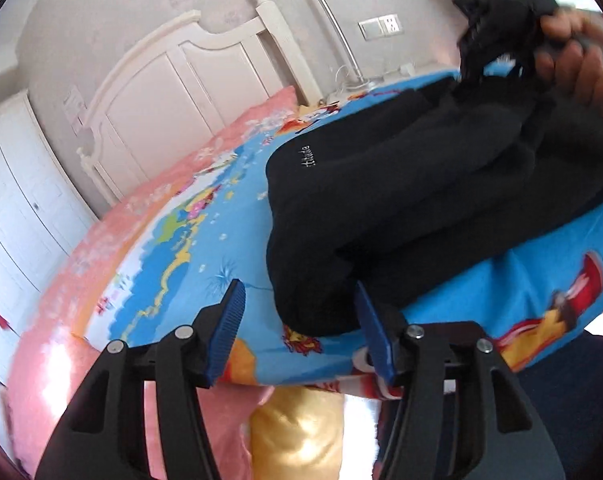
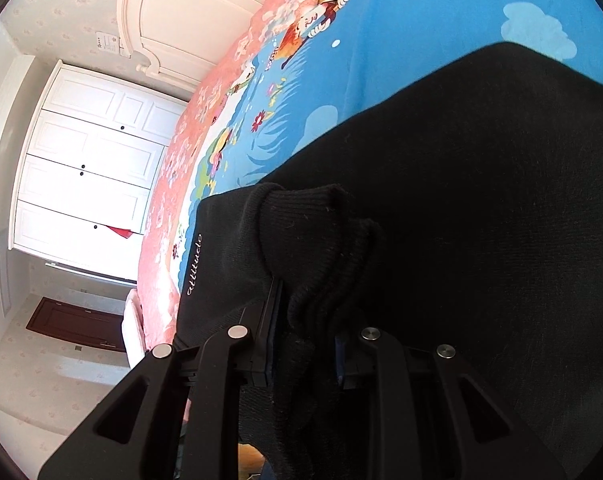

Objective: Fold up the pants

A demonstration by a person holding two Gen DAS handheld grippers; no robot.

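Note:
Black pants (image 1: 401,184) with small white lettering lie bunched on a blue cartoon bedsheet (image 1: 189,248). My left gripper (image 1: 301,292) is open at the pants' near corner; that corner pokes in between the blue pads (image 1: 229,328), and the left pad stands clear of it. At the upper right a hand (image 1: 573,52) holds the other gripper with black cloth hanging from it. In the right wrist view my right gripper (image 2: 307,320) is shut on a ribbed hem of the pants (image 2: 461,200), lifted above the rest of the cloth. The right pad is mostly hidden by fabric.
A pink quilt (image 1: 101,240) borders the sheet, with a white headboard (image 1: 189,72) behind it and white wardrobe doors (image 2: 89,168) to the left. A golden cushion (image 1: 297,432) lies below the sheet's near edge. Wall sockets (image 1: 381,24) and cables sit by the bed's far corner.

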